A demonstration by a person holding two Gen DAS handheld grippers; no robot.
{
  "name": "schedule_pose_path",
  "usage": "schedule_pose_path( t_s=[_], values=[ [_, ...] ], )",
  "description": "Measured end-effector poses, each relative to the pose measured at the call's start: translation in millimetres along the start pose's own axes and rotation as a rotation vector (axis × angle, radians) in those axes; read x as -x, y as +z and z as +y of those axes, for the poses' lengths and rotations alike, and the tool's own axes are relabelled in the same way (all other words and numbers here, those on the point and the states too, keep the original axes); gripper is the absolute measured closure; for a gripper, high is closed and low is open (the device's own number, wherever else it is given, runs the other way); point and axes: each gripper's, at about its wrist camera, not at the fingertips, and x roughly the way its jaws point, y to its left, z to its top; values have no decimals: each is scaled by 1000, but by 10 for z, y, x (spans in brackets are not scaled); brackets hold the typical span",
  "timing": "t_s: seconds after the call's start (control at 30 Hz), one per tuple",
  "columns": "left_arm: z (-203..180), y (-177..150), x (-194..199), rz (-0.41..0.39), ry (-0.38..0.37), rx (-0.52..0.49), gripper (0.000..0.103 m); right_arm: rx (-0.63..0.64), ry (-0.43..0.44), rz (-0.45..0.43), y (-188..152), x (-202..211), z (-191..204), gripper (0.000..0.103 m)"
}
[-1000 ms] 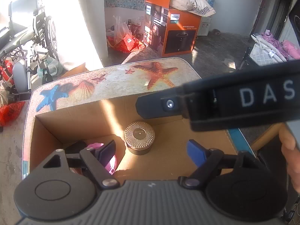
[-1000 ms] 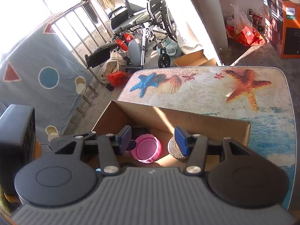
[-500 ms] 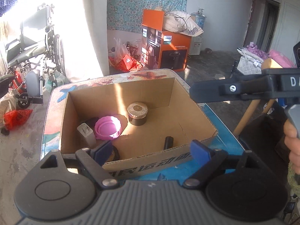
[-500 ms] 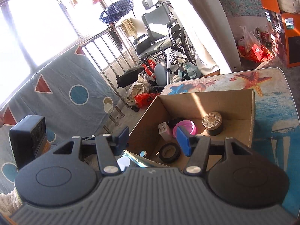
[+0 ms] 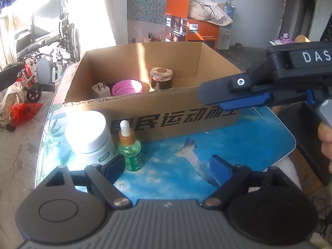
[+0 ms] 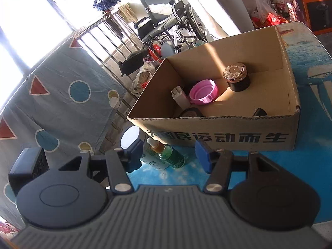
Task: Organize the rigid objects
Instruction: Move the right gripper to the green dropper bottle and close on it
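Observation:
An open cardboard box (image 5: 166,112) stands on the sea-print table (image 5: 249,141). It holds a dark jar with a gold lid (image 5: 161,77), a pink lid (image 5: 126,87) and a white charger plug (image 5: 101,90). The right wrist view adds a black tape roll (image 6: 191,113) inside the box (image 6: 228,137). A white jar (image 5: 89,132) and a green dropper bottle (image 5: 129,147) stand in front of it. My left gripper (image 5: 168,166) is open with its jaws closing slightly, gripping nothing. My right gripper (image 6: 169,155) is open, and the dropper bottle (image 6: 171,155) stands just ahead of its fingers, untouched.
The right gripper (image 5: 209,97) reaches in from the right in the left wrist view, with part of a hand (image 5: 325,141) behind it. A wheelchair (image 5: 47,41) stands left of the table, an orange carton (image 5: 186,27) behind. A patterned cloth (image 6: 62,95) hangs on a railing.
Both grippers have pulled back from above the box to the table's near side and sunk lower. The white jar and the dropper bottle have come into view.

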Motion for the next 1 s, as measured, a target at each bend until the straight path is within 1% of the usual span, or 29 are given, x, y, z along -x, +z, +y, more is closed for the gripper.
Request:
schedule_pose_path(
  t_s=[0.1,0.2,0.27,0.33,0.5,0.63,0.7,0.83,1.0],
  values=[
    [11,-80,-118,-9,27,-8,17,-6,-4,41,-7,-277,-23,47],
    [31,-139,-252,-3,46,-18,24,12,-21,72,-38,-526,-23,49],
    [70,-180,-349,10,54,-19,35,28,-23,88,-57,-659,-4,50],
    [120,-212,-424,16,54,-6,40,57,-29,105,-44,-802,35,53],
    [206,-263,-519,1,68,14,43,161,-49,117,-5,-1032,190,55],
    [249,-283,-566,-7,54,24,43,224,-49,125,33,-1181,279,57],
    [259,-287,-594,-10,54,21,43,233,-46,128,47,-1258,293,59],
    [289,-292,-625,-21,36,17,43,232,-44,144,51,-1357,284,68],
    [305,-262,-613,-28,11,2,43,238,-64,142,40,-1329,249,69]
  ],
)
